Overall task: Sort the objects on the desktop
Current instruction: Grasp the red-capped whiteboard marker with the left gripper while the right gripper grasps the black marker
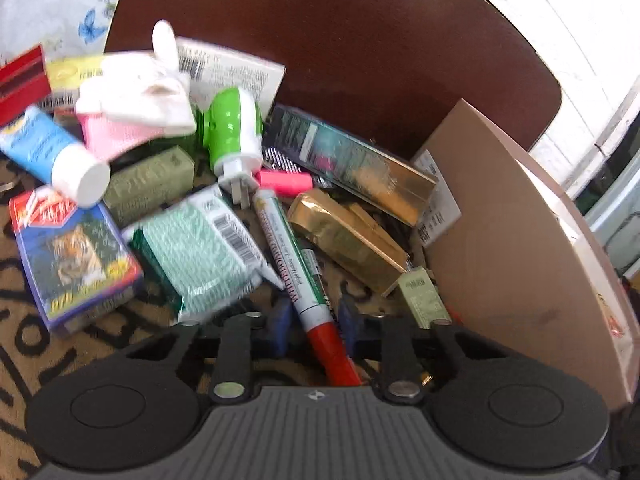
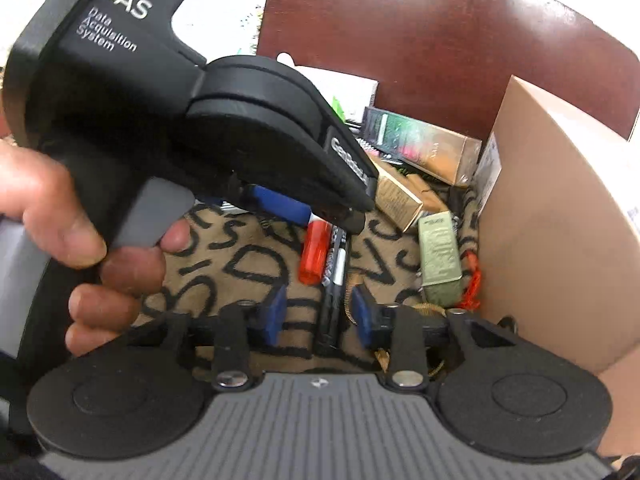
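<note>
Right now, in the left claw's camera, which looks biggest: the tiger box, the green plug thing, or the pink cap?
1. Tiger box, though it's nearer the camera, which may flatter it.
2. Green plug.
3. Pink cap, clearly smallest.

Left gripper point(image 1: 313, 330) low in frame, blue pads either side of a red-capped whiteboard marker point(image 1: 305, 280). Cluttered boxes above; cardboard box point(image 1: 520, 240) at right.
</note>
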A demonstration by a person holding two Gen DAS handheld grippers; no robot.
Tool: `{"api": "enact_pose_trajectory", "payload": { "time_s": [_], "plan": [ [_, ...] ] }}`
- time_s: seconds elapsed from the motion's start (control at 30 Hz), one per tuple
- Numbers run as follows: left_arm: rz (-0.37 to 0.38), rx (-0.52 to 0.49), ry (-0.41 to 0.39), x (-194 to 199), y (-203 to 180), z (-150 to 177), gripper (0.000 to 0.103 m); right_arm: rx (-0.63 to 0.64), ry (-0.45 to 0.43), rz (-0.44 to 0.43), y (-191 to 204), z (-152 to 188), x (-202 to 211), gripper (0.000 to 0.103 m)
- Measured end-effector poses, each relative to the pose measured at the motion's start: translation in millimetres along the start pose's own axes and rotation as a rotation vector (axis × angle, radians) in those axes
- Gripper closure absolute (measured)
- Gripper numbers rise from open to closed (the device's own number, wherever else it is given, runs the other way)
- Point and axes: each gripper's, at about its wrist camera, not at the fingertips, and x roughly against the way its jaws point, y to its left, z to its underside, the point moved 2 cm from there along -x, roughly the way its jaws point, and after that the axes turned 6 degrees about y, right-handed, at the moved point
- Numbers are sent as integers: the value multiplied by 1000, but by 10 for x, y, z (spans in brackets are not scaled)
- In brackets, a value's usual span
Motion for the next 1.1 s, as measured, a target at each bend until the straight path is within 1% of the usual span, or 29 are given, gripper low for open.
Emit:
{"api": "enact_pose_trajectory", "payload": {
  "time_s": [0.07,0.17,0.23,0.3,0.37,0.5,0.63,0.7,0.73,0.77,0.8,0.9,1.0,1.1],
  "plan": [
    [5,2,6,58,23,68,84,-1,-3,-10,6,40,41,81],
    [3,3,12,149,35,180,83,-7,-3,-41,10,121,124,83],
    [-2,0,23,223,16,263,83,13,-2,-57,35,201,215,84],
    [-7,-9,35,319,-6,385,83,28,4,-83,71,294,329,84],
    [-6,-10,48,438,-19,533,82,40,13,-110,248,397,453,84],
    [2,-15,77,680,-46,875,81,97,26,-169,349,666,751,82],
    [-2,-2,82,904,-39,1155,78,144,31,-212,475,909,1023,80],
    [-20,14,72,970,-16,1205,76,186,23,-211,535,960,1106,80],
    [-35,16,69,981,-12,1206,71,203,16,-196,561,968,1139,77],
    [-49,14,66,975,-11,1191,69,215,7,-181,580,964,1156,73],
    [-65,17,62,973,-6,1175,67,221,-4,-172,590,956,1175,72],
    [-98,36,48,963,25,1127,59,219,-26,-188,577,912,1196,72],
    [-115,30,44,1011,71,1117,59,226,-29,-193,596,874,1173,72],
    [-143,-7,45,1070,113,1128,59,236,-19,-203,619,860,1132,72]
  ]
}}
